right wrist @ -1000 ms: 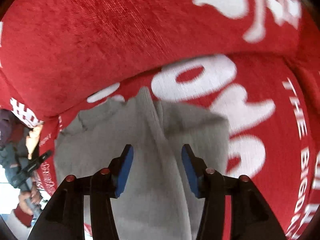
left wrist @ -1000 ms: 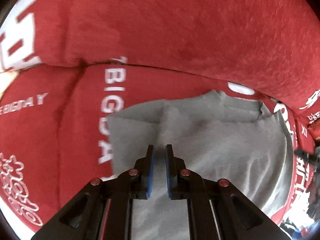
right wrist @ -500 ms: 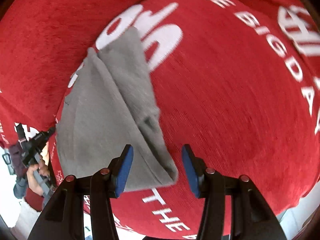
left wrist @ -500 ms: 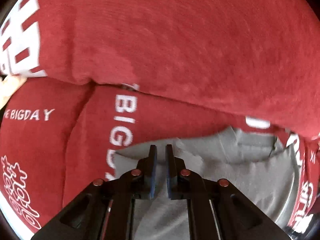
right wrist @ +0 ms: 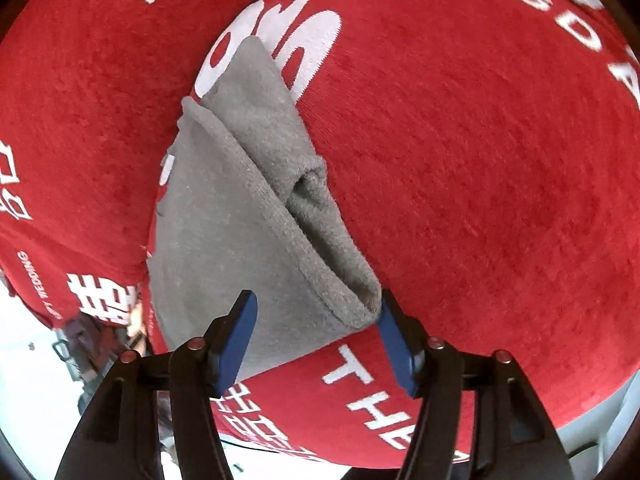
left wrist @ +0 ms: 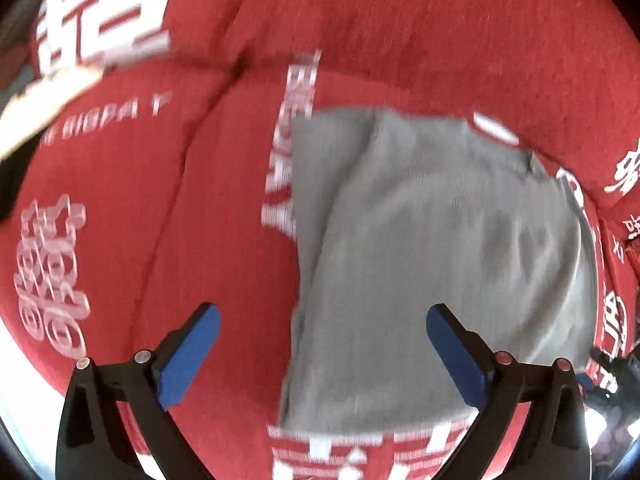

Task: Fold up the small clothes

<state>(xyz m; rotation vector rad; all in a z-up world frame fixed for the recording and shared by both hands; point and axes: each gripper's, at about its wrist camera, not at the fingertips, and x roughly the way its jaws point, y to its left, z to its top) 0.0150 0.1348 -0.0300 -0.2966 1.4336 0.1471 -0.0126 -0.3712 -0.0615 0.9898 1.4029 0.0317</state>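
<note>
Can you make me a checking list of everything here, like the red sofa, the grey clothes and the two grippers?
Surface: red sofa cover with white lettering.
Job's things: grey garment, folded, lying on the cover.
Clutter: nothing seen.
Grippers: left gripper wide open above the garment, jaws just opened; right gripper open, jaws just widened, garment corner between them.
Cables: nothing seen.
Surroundings: pale floor beside the sofa.

Both the left gripper and the right gripper are black angular frames with small red-capped screws, and their fingers carry flat blue pads.
</note>
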